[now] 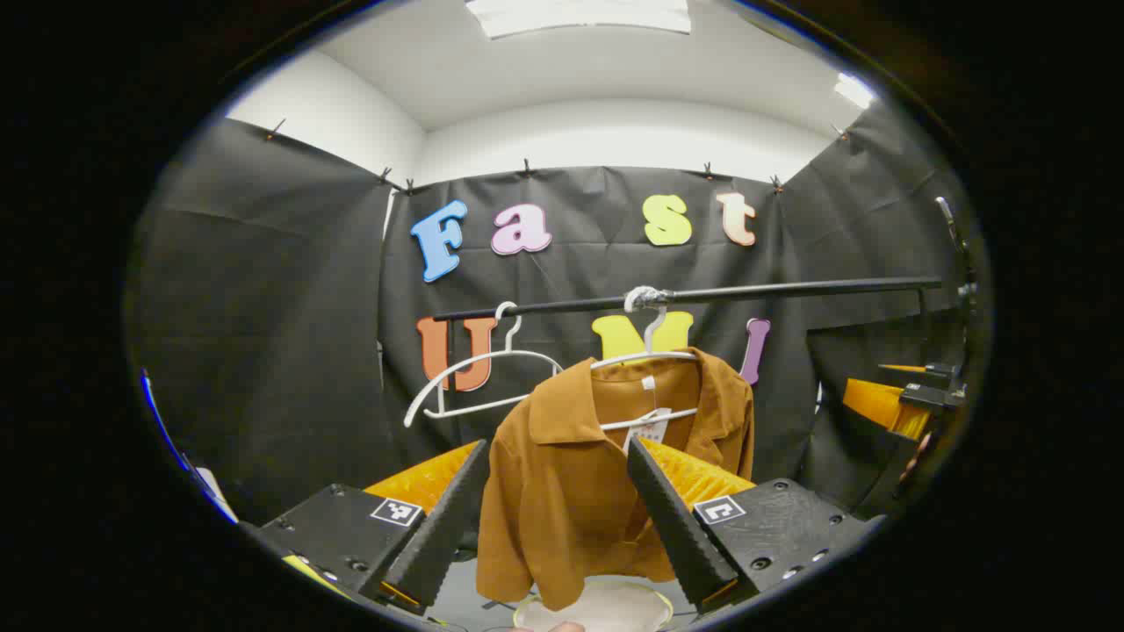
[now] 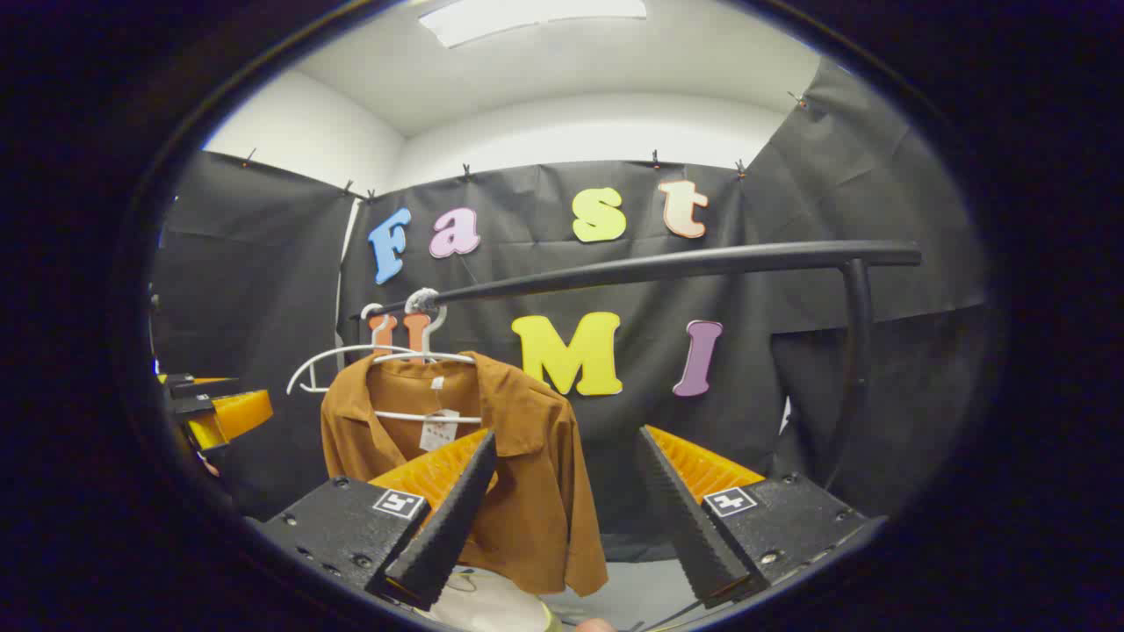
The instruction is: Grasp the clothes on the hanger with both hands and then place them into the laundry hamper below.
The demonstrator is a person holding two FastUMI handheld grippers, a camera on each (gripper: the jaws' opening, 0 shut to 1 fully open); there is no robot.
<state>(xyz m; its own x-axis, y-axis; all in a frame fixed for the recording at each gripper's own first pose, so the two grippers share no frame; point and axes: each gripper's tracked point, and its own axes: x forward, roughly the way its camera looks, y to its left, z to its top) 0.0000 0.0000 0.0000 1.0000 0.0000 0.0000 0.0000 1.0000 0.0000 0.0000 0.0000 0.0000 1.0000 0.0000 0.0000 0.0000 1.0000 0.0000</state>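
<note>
Shirt on hanger, both grippers spread and apart from it

In the left gripper view a rust-brown collared cloth shirt (image 1: 562, 491) hangs on a white plastic hanger (image 1: 648, 355) from a black metal rail (image 1: 790, 290), a second bare white hanger (image 1: 474, 382) beside it; the left gripper (image 1: 558, 452) has its fingers wide apart, framing the shirt without touching it, and a pale round hamper rim (image 1: 597, 606) shows below. In the right gripper view the same shirt (image 2: 527, 465) hangs to the left, and the right gripper (image 2: 566, 443) is spread too, holding nothing; the other gripper sits at the far left edge
</note>
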